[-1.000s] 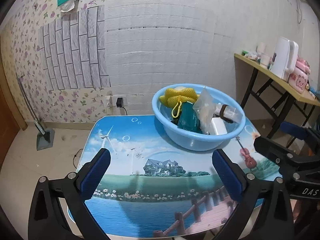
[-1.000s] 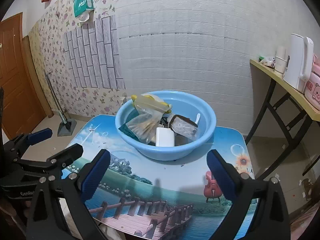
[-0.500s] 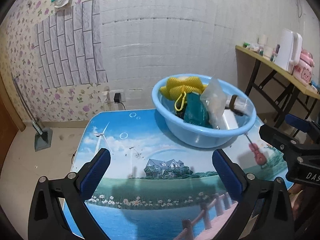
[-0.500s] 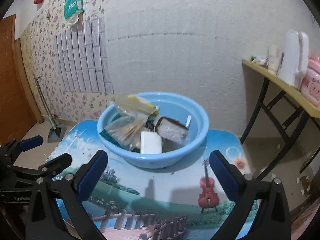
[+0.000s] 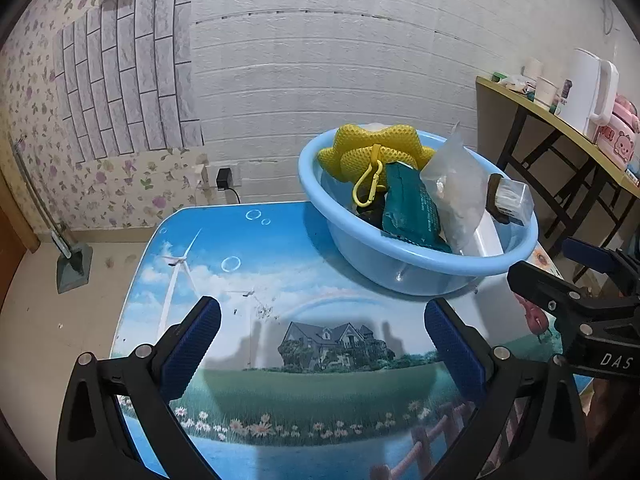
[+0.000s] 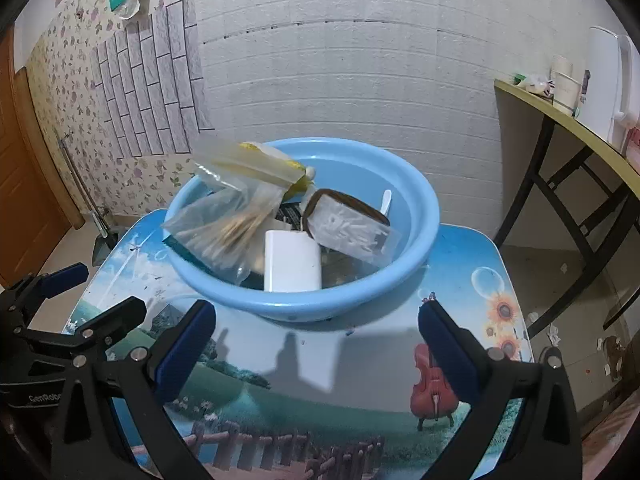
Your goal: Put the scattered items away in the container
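Both grippers wide open, nothing held. Left gripper [image 5: 320,344] level, blue pads [image 5: 192,346] spread far apart. Right gripper [image 6: 316,348] same deal, fingers splayed, sitting just beside left one, not touching.

The basin [image 6: 416,256] is smooth, glossy blue plastic, catching a highlight on its outer wall. Inside it, a yellow mesh-cloth pouch [image 5: 376,152] sits beside a crinkled green foil-like packet [image 5: 412,208] and clear, creased plastic bags [image 6: 228,220] — a smooth white plastic block [image 6: 292,260] lies near the basin's front rim. Under the basin, the tabletop [image 6: 360,360] shows a glossy printed landscape. Each claw [image 5: 320,344] [image 6: 316,348] has matt black plastic arms with ribbed blue pads [image 5: 192,344].
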Available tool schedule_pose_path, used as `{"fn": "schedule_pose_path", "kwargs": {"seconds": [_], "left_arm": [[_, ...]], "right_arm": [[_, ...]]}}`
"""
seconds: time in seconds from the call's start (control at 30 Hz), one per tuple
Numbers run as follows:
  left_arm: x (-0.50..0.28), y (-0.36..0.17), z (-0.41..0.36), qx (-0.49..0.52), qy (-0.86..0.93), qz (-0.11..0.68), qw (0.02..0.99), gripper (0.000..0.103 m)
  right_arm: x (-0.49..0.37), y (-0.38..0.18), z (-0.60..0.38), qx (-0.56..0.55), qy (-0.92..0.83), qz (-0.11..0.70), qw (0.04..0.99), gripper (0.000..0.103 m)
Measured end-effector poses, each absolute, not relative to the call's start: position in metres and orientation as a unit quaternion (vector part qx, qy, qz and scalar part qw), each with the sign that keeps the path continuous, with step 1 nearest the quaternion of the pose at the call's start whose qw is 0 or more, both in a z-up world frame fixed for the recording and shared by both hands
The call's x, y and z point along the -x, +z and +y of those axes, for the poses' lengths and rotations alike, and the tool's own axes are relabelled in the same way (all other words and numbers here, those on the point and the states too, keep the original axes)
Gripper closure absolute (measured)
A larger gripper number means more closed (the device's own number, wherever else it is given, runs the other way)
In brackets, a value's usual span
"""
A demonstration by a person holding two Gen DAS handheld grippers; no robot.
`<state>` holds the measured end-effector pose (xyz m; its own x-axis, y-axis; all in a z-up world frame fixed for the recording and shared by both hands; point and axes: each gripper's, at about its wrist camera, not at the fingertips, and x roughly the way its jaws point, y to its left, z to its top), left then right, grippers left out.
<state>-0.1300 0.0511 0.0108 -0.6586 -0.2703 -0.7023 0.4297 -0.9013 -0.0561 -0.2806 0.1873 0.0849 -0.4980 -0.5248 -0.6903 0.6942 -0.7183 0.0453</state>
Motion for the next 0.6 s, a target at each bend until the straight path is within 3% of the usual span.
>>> {"fn": "schedule_pose_path", "kwargs": {"seconds": [0.27, 0.6], "left_arm": [[0.1377, 0.0035, 0.0480, -0.366, -0.904, 0.116, 0.187, 0.001], [0.1300, 0.0096, 0.0469, -0.358, -0.906, 0.116, 0.194, 0.001]], "right_arm": [[0.2862, 0.0779, 0.1829, -0.361, -0.848, 0.120, 0.368, 0.018], [0.2831, 0.0801, 0.1834, -0.366, -0.850, 0.120, 0.360, 0.019]]}}
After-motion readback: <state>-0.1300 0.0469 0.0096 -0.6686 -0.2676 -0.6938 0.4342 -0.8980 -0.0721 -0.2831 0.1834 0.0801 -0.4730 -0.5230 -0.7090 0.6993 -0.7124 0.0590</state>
